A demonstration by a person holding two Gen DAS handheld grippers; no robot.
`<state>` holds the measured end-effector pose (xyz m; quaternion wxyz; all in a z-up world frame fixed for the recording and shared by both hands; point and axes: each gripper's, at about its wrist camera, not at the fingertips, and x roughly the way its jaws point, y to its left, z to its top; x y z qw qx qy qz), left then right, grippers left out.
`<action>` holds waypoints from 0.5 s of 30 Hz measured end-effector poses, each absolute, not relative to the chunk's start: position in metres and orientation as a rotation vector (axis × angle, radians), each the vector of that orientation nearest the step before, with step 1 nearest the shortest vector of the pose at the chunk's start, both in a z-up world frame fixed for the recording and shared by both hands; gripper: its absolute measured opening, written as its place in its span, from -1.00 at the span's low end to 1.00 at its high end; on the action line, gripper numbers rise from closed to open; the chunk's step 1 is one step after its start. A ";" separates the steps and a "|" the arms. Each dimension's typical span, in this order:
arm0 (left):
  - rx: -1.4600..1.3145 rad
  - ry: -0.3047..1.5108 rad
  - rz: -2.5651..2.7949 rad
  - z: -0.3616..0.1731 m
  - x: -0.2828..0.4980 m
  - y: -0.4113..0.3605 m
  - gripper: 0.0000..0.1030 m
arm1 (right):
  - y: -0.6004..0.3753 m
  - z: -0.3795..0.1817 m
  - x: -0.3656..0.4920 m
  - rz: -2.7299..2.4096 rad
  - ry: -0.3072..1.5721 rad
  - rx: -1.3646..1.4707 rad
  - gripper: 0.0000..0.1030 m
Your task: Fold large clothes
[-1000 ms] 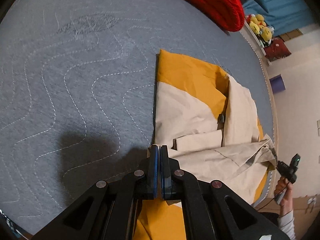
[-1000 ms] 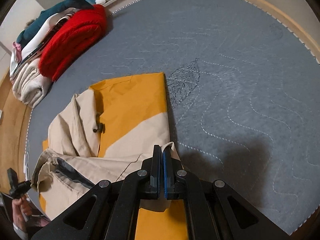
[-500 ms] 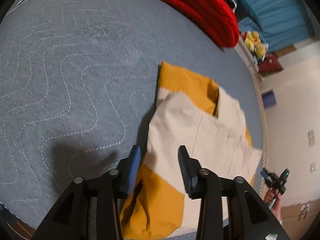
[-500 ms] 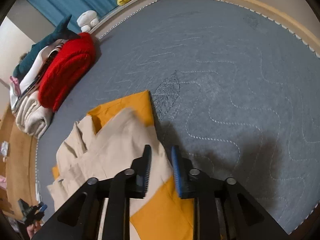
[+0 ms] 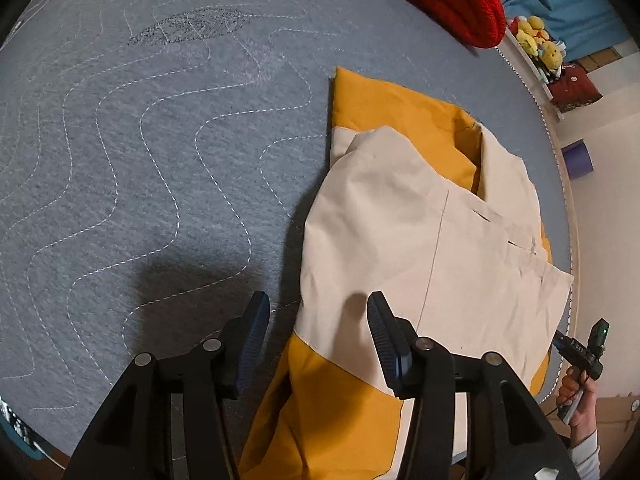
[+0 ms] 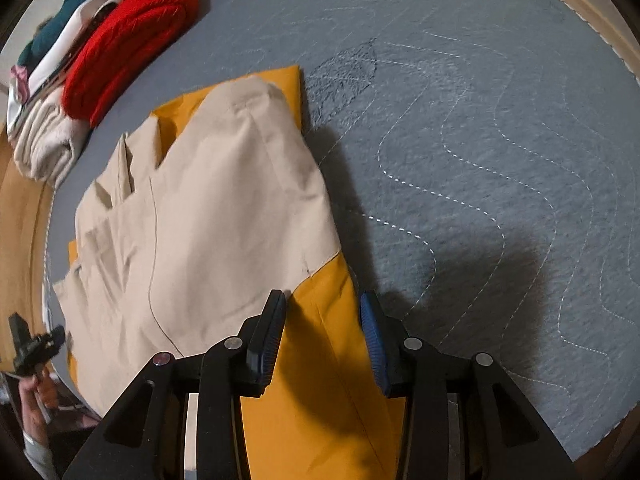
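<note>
Both the left gripper [image 5: 316,334] and the right gripper [image 6: 322,334] are opening their jaws, with nothing pinched. The beige-and-mustard jacket [image 5: 420,240] lies loosely folded on the grey quilted bed cover [image 5: 140,160]; its puffy top layer may spring back or slide off.

Grey quilted mat [image 5: 160,208] — wavy stitching, beige-and-mustard garment [image 5: 420,240] lying folded, red knit [image 6: 128,40] atop clothes pile at edge

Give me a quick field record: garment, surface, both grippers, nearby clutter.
garment: beige and mustard jacket, folded over, lying flat
surface: grey quilted mat
left gripper: jaws opening, nothing pinched, above the jacket's edge
right gripper: jaws opening, over the mustard part, no grip
clutter: red knit on a folded clothes pile; plush toys off the mat
</note>
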<state>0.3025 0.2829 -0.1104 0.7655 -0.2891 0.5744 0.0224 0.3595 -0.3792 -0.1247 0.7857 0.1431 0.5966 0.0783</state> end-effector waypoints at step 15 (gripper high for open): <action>-0.570 1.113 0.012 -0.076 0.297 0.276 -0.96 | -0.354 -0.062 0.325 0.236 1.073 0.142 -0.93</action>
